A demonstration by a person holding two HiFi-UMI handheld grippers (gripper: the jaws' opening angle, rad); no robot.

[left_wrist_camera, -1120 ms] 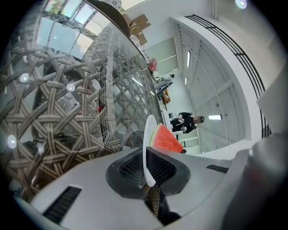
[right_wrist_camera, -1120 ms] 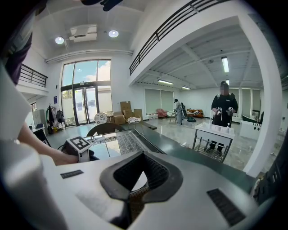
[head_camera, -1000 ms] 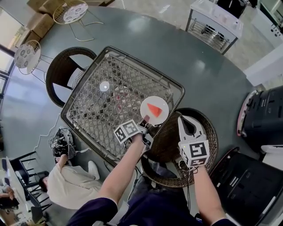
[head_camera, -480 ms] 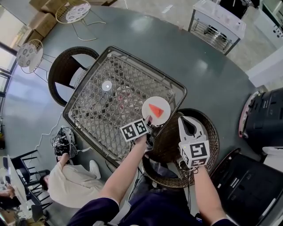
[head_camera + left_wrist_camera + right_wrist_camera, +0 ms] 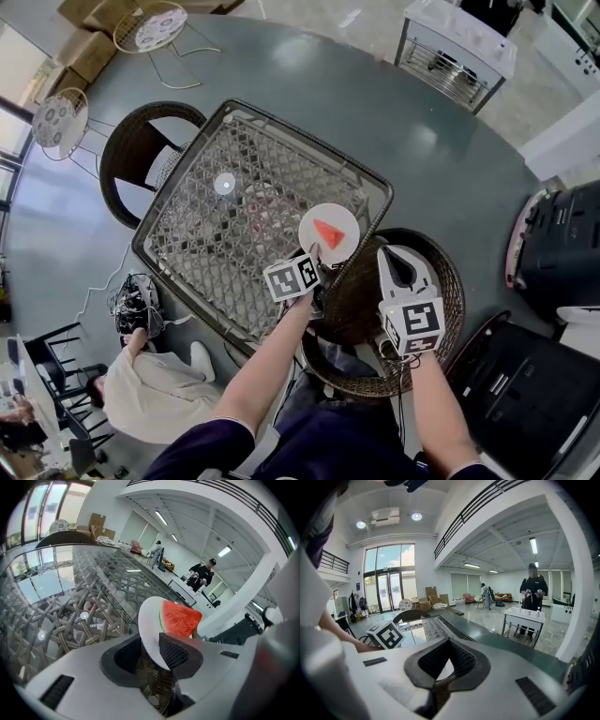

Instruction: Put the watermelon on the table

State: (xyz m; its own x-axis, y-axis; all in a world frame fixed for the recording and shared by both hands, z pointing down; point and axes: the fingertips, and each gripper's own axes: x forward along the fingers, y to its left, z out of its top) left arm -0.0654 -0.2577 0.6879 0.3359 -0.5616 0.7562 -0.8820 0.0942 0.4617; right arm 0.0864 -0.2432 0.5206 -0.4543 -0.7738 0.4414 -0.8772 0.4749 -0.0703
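A red watermelon wedge lies on a white plate. The plate rests flat at the near right corner of the glass-topped wicker table. My left gripper is at the plate's near rim. Its jaws have just been opening. The rim still sits between them, against the right pad and apart from the left one. My right gripper hangs open and empty to the right of the plate, beside the table's edge.
A round wicker chair sits under my right gripper, and another stands at the table's far left. A small white disc lies mid-table. A white cart stands beyond, black cases are on the right, and a person sits low on the left.
My left gripper has rolled, its marker cube turning, and its jaws have parted from the plate's rim. The plate, the watermelon and my right gripper have stayed put.
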